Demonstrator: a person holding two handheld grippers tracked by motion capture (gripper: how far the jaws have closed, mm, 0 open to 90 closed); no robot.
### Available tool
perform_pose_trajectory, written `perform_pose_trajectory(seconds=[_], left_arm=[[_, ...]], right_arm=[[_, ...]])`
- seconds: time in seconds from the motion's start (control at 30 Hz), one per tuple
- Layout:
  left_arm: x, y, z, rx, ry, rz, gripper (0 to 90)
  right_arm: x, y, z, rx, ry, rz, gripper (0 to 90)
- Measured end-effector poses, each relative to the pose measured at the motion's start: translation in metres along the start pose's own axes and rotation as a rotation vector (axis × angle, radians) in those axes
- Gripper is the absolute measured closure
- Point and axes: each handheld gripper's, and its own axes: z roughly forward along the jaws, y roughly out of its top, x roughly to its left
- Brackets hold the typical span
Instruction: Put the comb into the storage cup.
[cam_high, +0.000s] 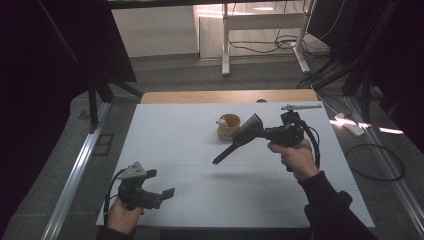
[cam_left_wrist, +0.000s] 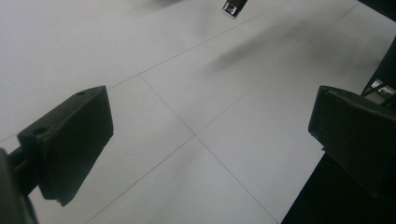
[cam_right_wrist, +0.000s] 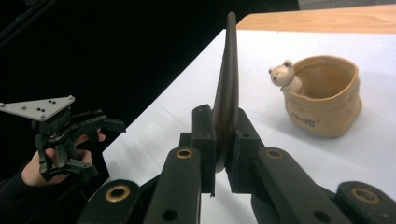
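On the white desk (cam_high: 165, 150) my right gripper (cam_high: 261, 132) is clamped on a dark spatula (cam_high: 239, 138) at its broad blade, held in the air. Its long axis slants down from the gripper toward me — handle end low. The tan bear pot (cam_high: 228, 126) sits just beyond the blade, nearest this hand. My left gripper (cam_high: 162, 195) idles spread and empty, well apart.
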Motion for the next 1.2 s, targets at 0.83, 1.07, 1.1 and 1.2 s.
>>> perform_pose_trajectory(seconds=[0.83,1.07,1.1,1.2], left_arm=[[0.005,-0.014,-0.017,-0.022,0.057,-0.027,0.0],[0.005,-0.014,-0.017,-0.019,0.062,-0.028,0.0],[0.005,-0.014,-0.017,-0.017,0.064,-0.027,0.0],[0.005,-0.014,-0.017,-0.016,0.065,-0.027,0.0]], right_arm=[[-0.012,0.018,-0.007,-0.039,-0.051,0.022,84.3],[-0.014,0.024,-0.008,-0.045,-0.062,0.024,84.3],[-0.015,0.024,-0.008,-0.045,-0.065,0.025,84.3],[-0.016,0.027,-0.008,-0.048,-0.074,0.025,84.3]])
